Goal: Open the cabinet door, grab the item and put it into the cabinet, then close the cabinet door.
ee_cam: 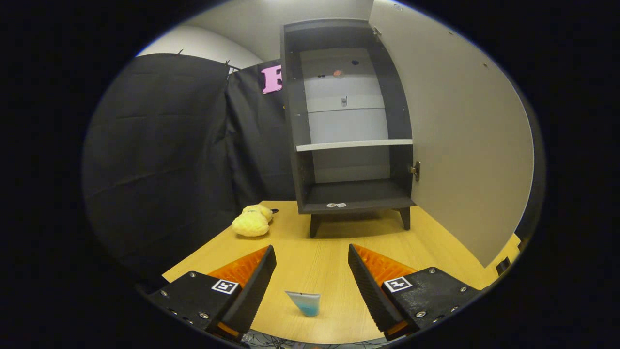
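Observation:
A dark cabinet stands on short legs at the far side of the wooden table. Its pale door is swung wide open to the right. Inside, a light shelf splits the cabinet into an upper and a lower compartment. A yellow plush toy lies on the table left of the cabinet, beyond my left finger. My gripper is open, fingers spread wide above the table, holding nothing.
A small clear piece with a blue tint lies on the table between my fingers, near the front edge. Two small pale tags sit on the cabinet's bottom lip. Black cloth walls close off the left side.

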`<state>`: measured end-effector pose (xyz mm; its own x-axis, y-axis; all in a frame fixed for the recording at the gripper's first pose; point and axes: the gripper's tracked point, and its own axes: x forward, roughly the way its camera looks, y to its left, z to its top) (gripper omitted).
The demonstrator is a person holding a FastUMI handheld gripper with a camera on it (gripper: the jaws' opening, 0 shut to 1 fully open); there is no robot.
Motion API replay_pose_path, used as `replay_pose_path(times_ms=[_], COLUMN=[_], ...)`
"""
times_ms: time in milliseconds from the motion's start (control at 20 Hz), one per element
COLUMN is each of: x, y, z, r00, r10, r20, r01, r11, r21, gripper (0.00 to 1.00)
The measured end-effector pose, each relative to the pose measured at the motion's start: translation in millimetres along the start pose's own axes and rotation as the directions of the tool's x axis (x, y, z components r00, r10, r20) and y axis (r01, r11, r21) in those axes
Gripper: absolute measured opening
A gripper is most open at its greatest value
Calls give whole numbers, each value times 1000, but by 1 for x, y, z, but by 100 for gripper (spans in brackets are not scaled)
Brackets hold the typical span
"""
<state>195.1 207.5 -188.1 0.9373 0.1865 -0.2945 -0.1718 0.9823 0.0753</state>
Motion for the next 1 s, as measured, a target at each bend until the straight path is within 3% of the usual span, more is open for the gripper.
replay_pose_path(times_ms=[750, 950, 1000], x=[27, 28, 29], y=[7, 6, 6], z=[-126, -141, -140], r00=[959, 945, 947], r10=[-31, -38, -36], r20=[-282, -325, -319], r01=[28, 43, 38], r11=[999, 999, 999], r21=[-15, 6, 2], gripper=[91, 81, 71])
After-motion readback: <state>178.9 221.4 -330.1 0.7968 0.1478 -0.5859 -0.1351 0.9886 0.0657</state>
